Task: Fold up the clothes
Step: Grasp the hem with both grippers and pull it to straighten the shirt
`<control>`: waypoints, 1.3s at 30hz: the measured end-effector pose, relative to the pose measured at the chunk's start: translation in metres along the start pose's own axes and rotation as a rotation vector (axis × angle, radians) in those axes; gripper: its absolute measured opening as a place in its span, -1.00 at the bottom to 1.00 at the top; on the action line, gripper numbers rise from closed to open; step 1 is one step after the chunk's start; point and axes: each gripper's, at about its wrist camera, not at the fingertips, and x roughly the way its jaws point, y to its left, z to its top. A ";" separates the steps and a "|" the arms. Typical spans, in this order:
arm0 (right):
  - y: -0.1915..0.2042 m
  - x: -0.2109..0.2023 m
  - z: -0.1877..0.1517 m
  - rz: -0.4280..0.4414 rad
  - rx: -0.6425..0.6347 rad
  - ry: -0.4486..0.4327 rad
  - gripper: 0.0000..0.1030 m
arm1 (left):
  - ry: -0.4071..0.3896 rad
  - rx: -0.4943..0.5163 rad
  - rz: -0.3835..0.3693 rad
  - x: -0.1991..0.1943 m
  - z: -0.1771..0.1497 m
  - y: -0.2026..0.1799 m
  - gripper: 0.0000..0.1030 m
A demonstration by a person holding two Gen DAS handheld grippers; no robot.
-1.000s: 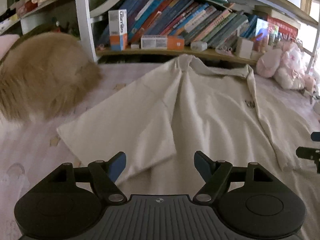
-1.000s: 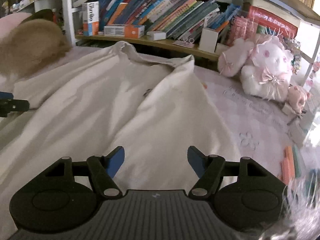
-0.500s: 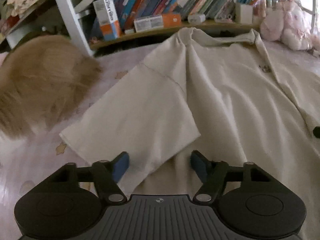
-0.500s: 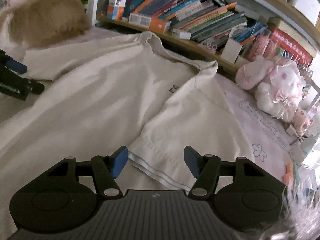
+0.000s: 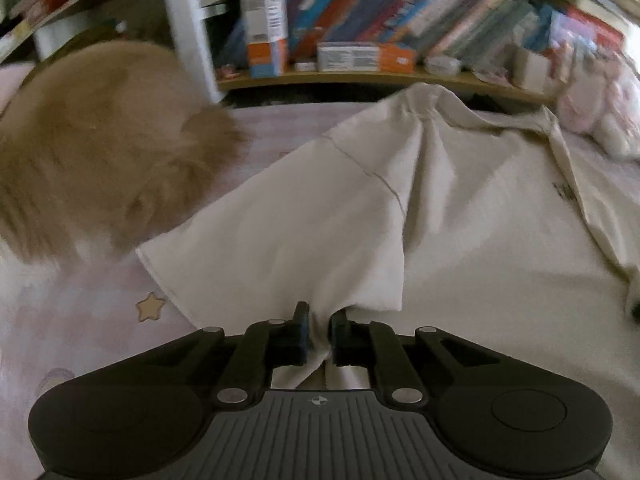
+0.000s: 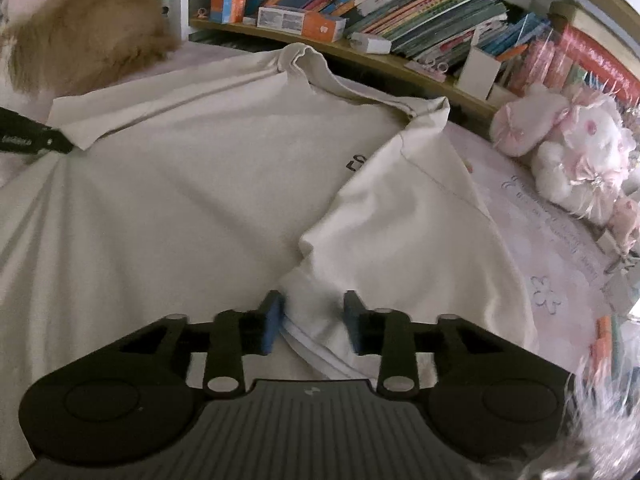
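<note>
A cream short-sleeved shirt [image 5: 480, 208] lies spread on a pink bedsheet, collar toward the bookshelf; it also shows in the right wrist view [image 6: 192, 200]. My left gripper [image 5: 319, 330] is shut on the hem of the shirt's left sleeve [image 5: 280, 240]. My right gripper [image 6: 312, 320] is partly closed, its jaws still apart around the hem of the right sleeve [image 6: 400, 248], not pinching it. The left gripper's tip shows at the left edge of the right wrist view [image 6: 36, 140].
A tan furry plush [image 5: 88, 148] lies on the bed left of the shirt. Pink and white plush toys [image 6: 576, 152] sit at the right. A low bookshelf [image 6: 400, 4] packed with books and boxes runs along the far side. Small items lie at the bed's right edge.
My left gripper has closed onto the left sleeve hem. My right gripper has narrowed around the right sleeve hem and moved closer to it.
</note>
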 end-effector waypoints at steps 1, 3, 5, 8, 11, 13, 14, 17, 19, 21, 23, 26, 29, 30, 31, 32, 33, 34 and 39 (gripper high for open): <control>0.001 0.001 0.001 0.013 -0.004 0.003 -0.43 | 0.003 -0.020 0.003 0.001 0.002 0.004 -0.81; 0.002 0.002 0.003 0.034 -0.004 0.002 -0.61 | 0.006 -0.031 0.016 0.002 0.005 0.011 -0.81; 0.002 0.001 0.007 0.042 0.006 -0.004 -0.76 | 0.008 -0.035 0.037 0.003 0.007 0.018 -0.81; 0.001 0.000 0.013 0.054 0.020 -0.013 -0.78 | 0.010 -0.057 0.072 0.002 0.009 0.029 -0.81; 0.000 -0.002 0.019 0.066 0.035 -0.023 -0.79 | 0.019 -0.049 0.087 0.000 0.010 0.033 -0.79; -0.001 -0.003 0.023 0.074 0.044 -0.029 -0.79 | 0.026 -0.023 0.090 -0.004 0.011 0.031 -0.72; -0.001 -0.003 0.025 0.078 0.049 -0.032 -0.79 | 0.029 -0.011 0.092 -0.006 0.012 0.029 -0.70; -0.014 -0.006 0.031 0.073 0.064 -0.047 -0.79 | -0.009 0.048 0.109 -0.027 0.014 0.015 -0.45; -0.029 -0.009 0.035 0.058 0.075 -0.061 -0.79 | -0.070 0.072 0.122 -0.047 0.013 0.003 -0.11; -0.047 -0.011 0.039 0.040 0.083 -0.074 -0.79 | -0.138 0.088 0.105 -0.068 0.010 -0.013 0.07; -0.071 -0.013 0.043 0.010 0.085 -0.086 -0.80 | -0.169 0.097 0.052 -0.083 0.007 -0.030 0.14; -0.110 -0.013 0.051 -0.051 0.094 -0.095 -0.80 | -0.138 0.118 -0.031 -0.088 -0.005 -0.058 0.14; -0.149 -0.008 0.050 -0.120 0.124 -0.079 -0.81 | -0.069 0.147 -0.039 -0.079 -0.020 -0.083 0.14; -0.162 -0.006 0.050 -0.144 0.134 -0.073 -0.81 | -0.048 0.147 -0.041 -0.076 -0.025 -0.089 0.14; -0.174 -0.005 0.049 -0.167 0.144 -0.068 -0.81 | -0.028 0.147 -0.043 -0.073 -0.030 -0.095 0.14; -0.187 -0.003 0.049 -0.190 0.154 -0.062 -0.81 | -0.010 0.147 -0.045 -0.071 -0.033 -0.100 0.14; -0.200 -0.001 0.049 -0.213 0.164 -0.056 -0.81 | 0.004 0.145 -0.045 -0.069 -0.036 -0.102 0.14; -0.213 0.000 0.049 -0.237 0.174 -0.051 -0.81 | 0.018 0.143 -0.044 -0.067 -0.039 -0.104 0.14; -0.251 0.013 0.040 -0.278 0.211 -0.010 -0.82 | 0.078 0.128 -0.039 -0.062 -0.051 -0.114 0.14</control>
